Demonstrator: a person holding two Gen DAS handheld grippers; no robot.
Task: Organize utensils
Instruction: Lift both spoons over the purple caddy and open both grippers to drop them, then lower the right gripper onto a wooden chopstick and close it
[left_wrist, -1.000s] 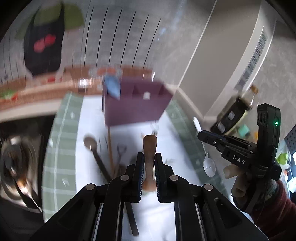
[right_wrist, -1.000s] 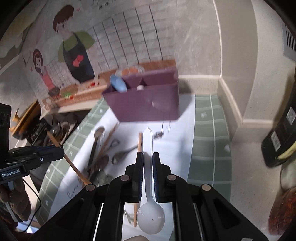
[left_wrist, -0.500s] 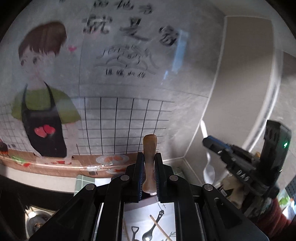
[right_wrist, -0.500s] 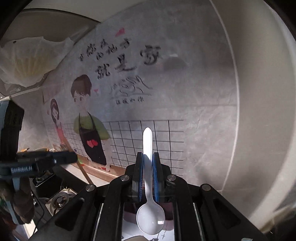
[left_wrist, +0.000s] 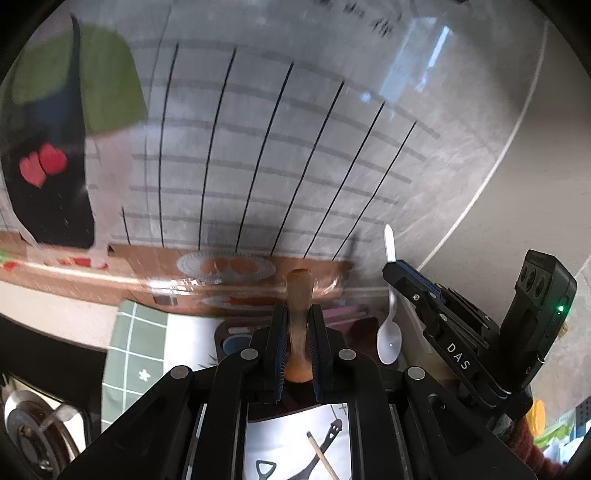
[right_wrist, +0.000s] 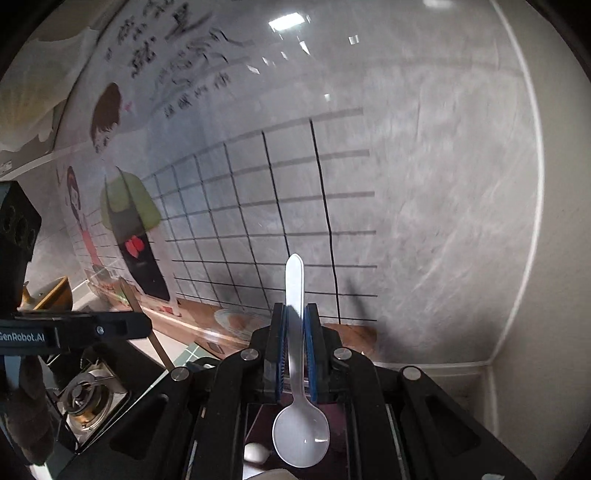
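Note:
My left gripper (left_wrist: 297, 314) is shut on a brown wooden utensil handle (left_wrist: 300, 295) that stands upright between the fingers, above the purple utensil holder (left_wrist: 351, 317). My right gripper (right_wrist: 294, 314) is shut on a white plastic spoon (right_wrist: 300, 435), handle up and bowl down, over the holder's dark inside (right_wrist: 334, 421). The right gripper also shows in the left wrist view (left_wrist: 391, 269) with the white spoon (left_wrist: 388, 338) hanging over the holder. The left gripper shows in the right wrist view (right_wrist: 146, 326) holding the wooden handle (right_wrist: 142, 321).
A tiled wall with a cartoon sticker (right_wrist: 133, 236) is close ahead. A gas stove (right_wrist: 86, 398) is at the left. A green checked mat (left_wrist: 129, 354) and a white sheet with utensil outlines (left_wrist: 303, 446) lie below. A blue item (left_wrist: 232, 343) sits in the holder.
Both grippers have tipped down and moved forward toward the wall, so the purple holder is now under the held utensils. Both grips are unchanged.

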